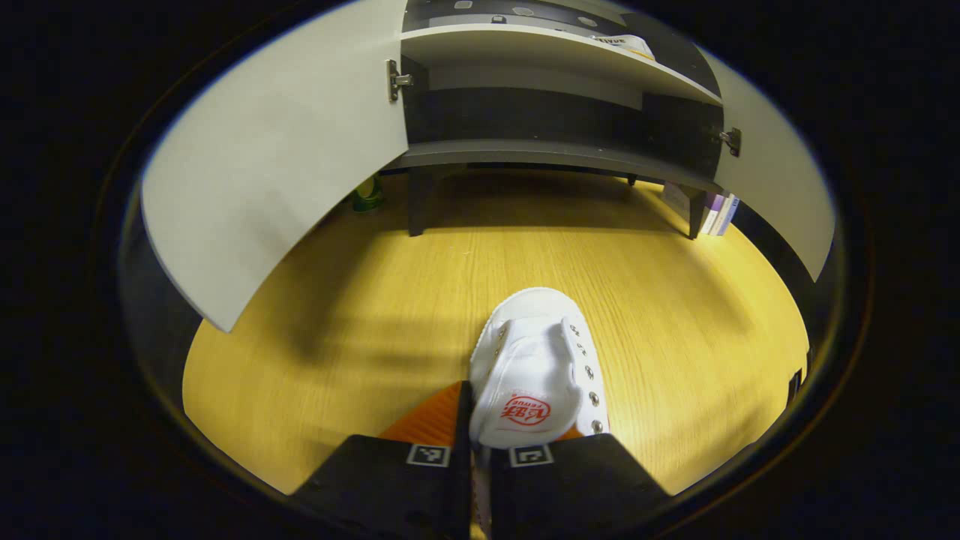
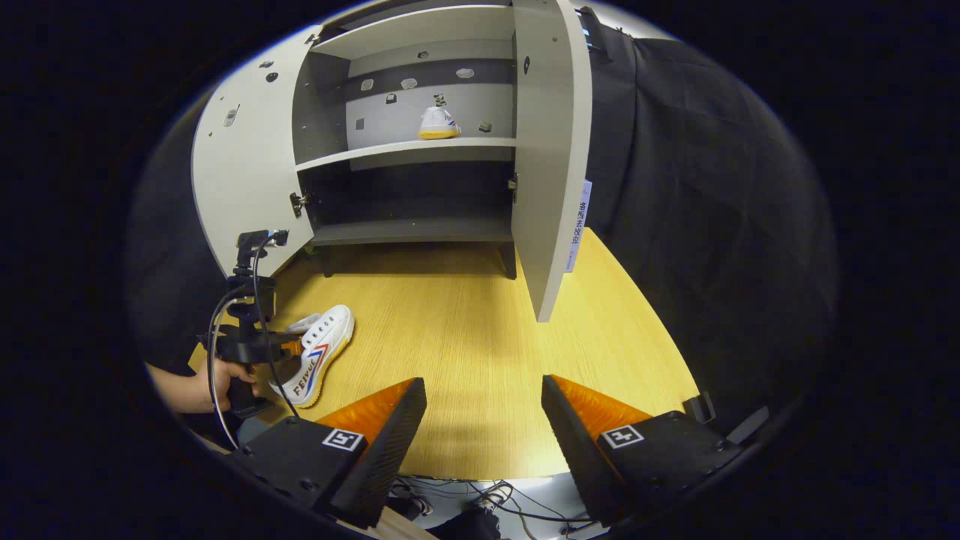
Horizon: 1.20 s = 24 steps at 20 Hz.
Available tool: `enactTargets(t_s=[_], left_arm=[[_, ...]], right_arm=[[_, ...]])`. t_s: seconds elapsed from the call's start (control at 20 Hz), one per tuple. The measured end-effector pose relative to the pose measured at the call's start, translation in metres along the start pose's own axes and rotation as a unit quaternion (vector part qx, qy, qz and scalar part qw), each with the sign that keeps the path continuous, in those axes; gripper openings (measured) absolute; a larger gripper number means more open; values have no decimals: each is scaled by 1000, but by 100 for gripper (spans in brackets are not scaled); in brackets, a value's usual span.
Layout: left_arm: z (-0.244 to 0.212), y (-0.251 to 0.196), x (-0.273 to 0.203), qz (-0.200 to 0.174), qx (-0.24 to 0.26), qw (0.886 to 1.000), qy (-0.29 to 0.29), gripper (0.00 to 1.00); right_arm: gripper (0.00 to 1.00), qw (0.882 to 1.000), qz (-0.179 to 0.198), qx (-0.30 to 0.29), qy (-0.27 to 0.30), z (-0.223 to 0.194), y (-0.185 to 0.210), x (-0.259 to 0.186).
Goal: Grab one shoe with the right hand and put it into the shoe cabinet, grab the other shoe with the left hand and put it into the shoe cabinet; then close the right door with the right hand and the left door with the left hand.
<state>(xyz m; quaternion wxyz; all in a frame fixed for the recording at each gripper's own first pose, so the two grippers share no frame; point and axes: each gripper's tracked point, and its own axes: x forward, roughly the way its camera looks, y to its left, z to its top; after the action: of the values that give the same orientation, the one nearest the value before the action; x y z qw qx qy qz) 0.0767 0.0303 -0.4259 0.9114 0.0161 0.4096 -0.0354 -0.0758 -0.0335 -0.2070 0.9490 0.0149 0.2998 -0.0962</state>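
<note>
A white canvas shoe [image 1: 536, 367] lies on the wooden surface, toe pointing at the shoe cabinet [image 1: 555, 150]. My left gripper [image 1: 481, 442] is shut on its heel wall. In the right gripper view the same shoe [image 2: 322, 349] rests at the left, with the left gripper [image 2: 296, 349] and a hand [image 2: 199, 386] behind it. A second white shoe [image 2: 439, 124] stands on the cabinet's upper shelf [image 2: 409, 150]. Both doors are swung open: the left door [image 2: 240, 165] and the right door [image 2: 551, 150]. My right gripper [image 2: 484, 405] hangs open over the surface, holding nothing.
The wooden surface [image 2: 465, 330] spreads out in front of the cabinet. Some books [image 1: 720, 214] lean by the cabinet's right leg and a green object [image 1: 367, 195] sits under the left door. Black cloth [image 2: 697, 225] hangs at the right. Cables [image 2: 487, 499] lie below the near edge.
</note>
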Motion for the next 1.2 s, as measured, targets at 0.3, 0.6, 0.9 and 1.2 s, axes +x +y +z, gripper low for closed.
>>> enactTargets(t_s=[0.3, 0.6, 0.9, 1.2], left_arm=[[21, -6, -33, -18, -2, 1000, -5, 5], [130, -35, -108, -50, 20, 995, -80, 5], [266, -60, -159, -79, 10, 987, -136, 5], [404, -54, -150, -50, -2, 982, -181, 5]], right_arm=[[99, 1000, 4, -26, -14, 2, -7, -9], [99, 998, 14, -33, -49, 21, -20, -19], [99, 997, 5, 10, -73, 38, -49, -30], [99, 991, -38, 51, -120, 68, -102, -44]])
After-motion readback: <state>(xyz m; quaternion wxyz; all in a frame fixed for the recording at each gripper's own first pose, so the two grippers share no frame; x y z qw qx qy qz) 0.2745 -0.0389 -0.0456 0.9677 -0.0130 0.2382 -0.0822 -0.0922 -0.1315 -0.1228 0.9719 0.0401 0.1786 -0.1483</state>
